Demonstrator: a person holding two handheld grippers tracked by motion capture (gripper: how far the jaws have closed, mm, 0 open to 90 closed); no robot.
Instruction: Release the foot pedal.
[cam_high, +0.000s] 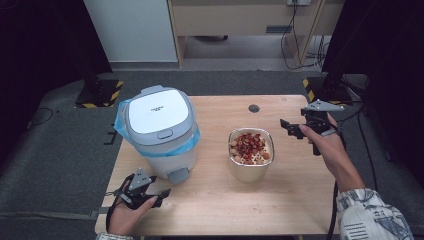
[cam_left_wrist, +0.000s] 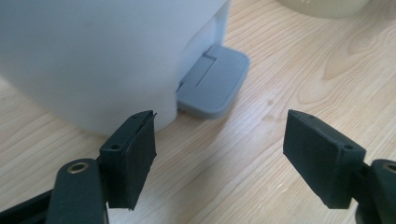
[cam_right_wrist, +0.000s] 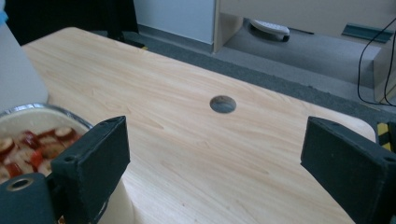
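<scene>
A white pedal bin with a grey-rimmed lid and a blue liner stands on the left of the wooden table. Its grey pedal faces the front edge. My left gripper lies low just in front of that pedal, open and holding nothing. In the left gripper view the pedal sits beyond the spread jaws of the left gripper, apart from them. A metal container of red and tan food scraps stands mid-table. To its right my right gripper hovers open, its jaws wide beside the container's rim.
A round cable hole marks the table's far side, also in the right gripper view as a hole. Bare wood runs between the bin and the container. Beyond the table lie grey floor, cables and yellow-black striped stand feet.
</scene>
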